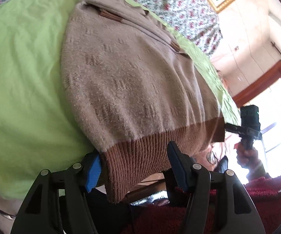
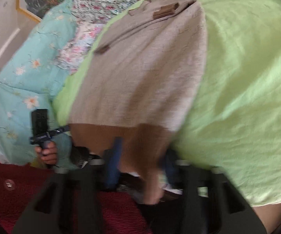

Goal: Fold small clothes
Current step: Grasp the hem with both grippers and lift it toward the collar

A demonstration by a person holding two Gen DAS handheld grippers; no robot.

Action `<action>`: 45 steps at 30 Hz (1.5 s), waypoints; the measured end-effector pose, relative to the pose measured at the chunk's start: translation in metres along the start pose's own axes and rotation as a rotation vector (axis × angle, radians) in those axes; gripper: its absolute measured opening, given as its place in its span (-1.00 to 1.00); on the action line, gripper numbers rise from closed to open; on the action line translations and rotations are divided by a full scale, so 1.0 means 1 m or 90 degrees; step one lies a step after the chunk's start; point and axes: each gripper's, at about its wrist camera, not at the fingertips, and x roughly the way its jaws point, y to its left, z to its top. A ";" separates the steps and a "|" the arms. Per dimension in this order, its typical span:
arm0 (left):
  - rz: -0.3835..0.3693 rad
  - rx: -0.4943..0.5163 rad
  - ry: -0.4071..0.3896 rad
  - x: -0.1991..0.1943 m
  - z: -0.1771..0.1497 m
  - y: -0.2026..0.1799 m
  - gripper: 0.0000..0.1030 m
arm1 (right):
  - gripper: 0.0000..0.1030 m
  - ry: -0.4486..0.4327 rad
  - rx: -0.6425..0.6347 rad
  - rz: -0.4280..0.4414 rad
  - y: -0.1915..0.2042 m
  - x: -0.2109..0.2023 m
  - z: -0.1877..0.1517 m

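Broadly: sweater (image 1: 132,81) on green sheet (image 1: 23,81); left tool (image 1: 133,167), right tool (image 2: 142,165) spread, hem between.

right view: motion-blurred, so right gripper (image 2: 142,161) grip on the hem (image 2: 124,136) is unclear
sweater (image 1: 132,74) underside: hidden

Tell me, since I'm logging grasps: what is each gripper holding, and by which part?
Both jaws stand open around the sweater's brown ribbed hem: left gripper and right gripper straddle it. Neither visibly clamps it; the right view is blurred.
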 end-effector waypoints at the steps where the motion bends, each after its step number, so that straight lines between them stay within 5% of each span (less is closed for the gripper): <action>1: 0.007 0.008 0.006 0.000 0.001 0.001 -0.07 | -0.76 0.002 -0.002 -0.008 0.000 0.000 0.000; 4: 0.025 0.015 0.016 0.001 0.003 0.003 -0.76 | -0.81 -0.011 -0.002 -0.008 -0.004 -0.008 -0.004; 9: 0.033 0.011 -0.007 -0.005 -0.007 0.005 -0.87 | -0.83 -0.025 0.031 0.005 -0.017 -0.018 -0.010; 17: 0.018 -0.007 -0.101 -0.051 0.003 -0.010 -0.89 | -0.83 -0.172 0.049 0.155 -0.003 -0.072 0.016; 23: -0.005 0.004 -0.167 -0.080 0.030 -0.025 -0.89 | -0.83 -0.231 0.029 0.163 0.014 -0.086 0.054; 28: -0.001 0.042 -0.218 -0.092 0.075 -0.045 -0.89 | -0.83 -0.281 0.013 0.153 0.017 -0.087 0.108; 37: 0.041 0.032 -0.319 -0.076 0.214 -0.038 -0.89 | -0.83 -0.321 0.032 0.050 -0.003 -0.055 0.241; 45: 0.104 -0.019 -0.293 -0.006 0.326 0.005 -0.89 | -0.83 -0.288 0.059 -0.037 -0.041 0.012 0.337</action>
